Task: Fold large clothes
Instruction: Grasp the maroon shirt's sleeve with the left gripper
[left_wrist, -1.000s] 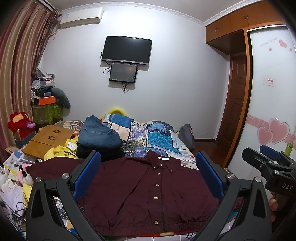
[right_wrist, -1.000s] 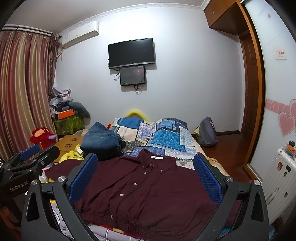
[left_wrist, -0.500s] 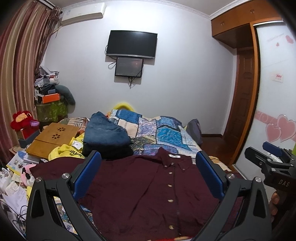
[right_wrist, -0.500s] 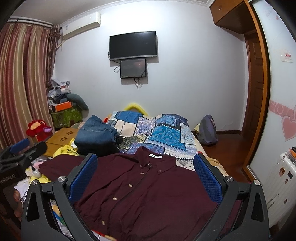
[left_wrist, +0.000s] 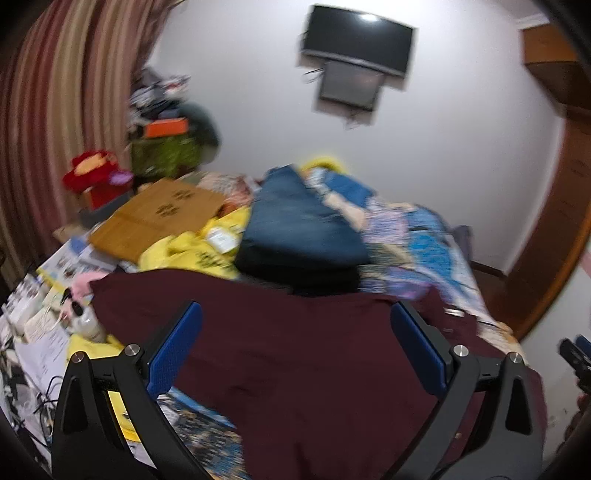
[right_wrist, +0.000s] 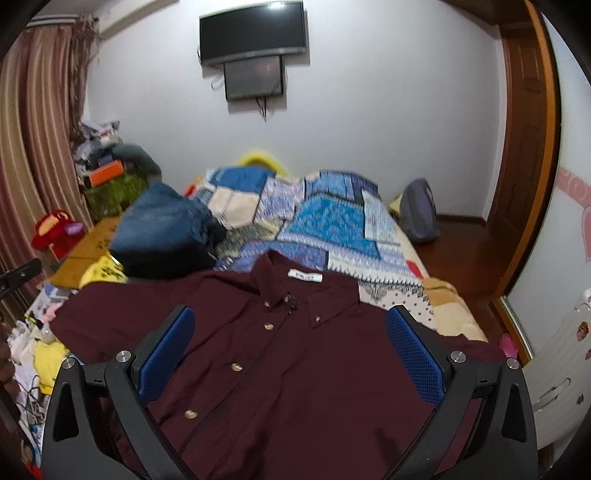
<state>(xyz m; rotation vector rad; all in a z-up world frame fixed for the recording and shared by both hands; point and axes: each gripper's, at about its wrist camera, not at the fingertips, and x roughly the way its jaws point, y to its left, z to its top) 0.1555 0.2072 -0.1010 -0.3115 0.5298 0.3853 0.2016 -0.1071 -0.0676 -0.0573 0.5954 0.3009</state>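
Observation:
A dark maroon button-up shirt (right_wrist: 295, 354) lies spread flat, front up, on the near end of the bed, collar toward the far wall. It also shows in the left wrist view (left_wrist: 295, 354), which is blurred. My left gripper (left_wrist: 295, 343) is open and empty above the shirt's left half, near its left sleeve. My right gripper (right_wrist: 290, 350) is open and empty above the shirt's chest and right side. Neither gripper touches the cloth as far as I can see.
A folded blue jeans pile (right_wrist: 162, 229) sits behind the shirt on the patchwork quilt (right_wrist: 325, 221). Yellow cloth (left_wrist: 192, 254), a wooden board (left_wrist: 159, 218) and clutter lie left of the bed. A white cabinet (right_wrist: 561, 369) and a wooden door (right_wrist: 524, 129) stand right.
Both grippers have moved forward and lower over the shirt. The left one has swung to the left toward the sleeve, blurring its view. Both stay open.

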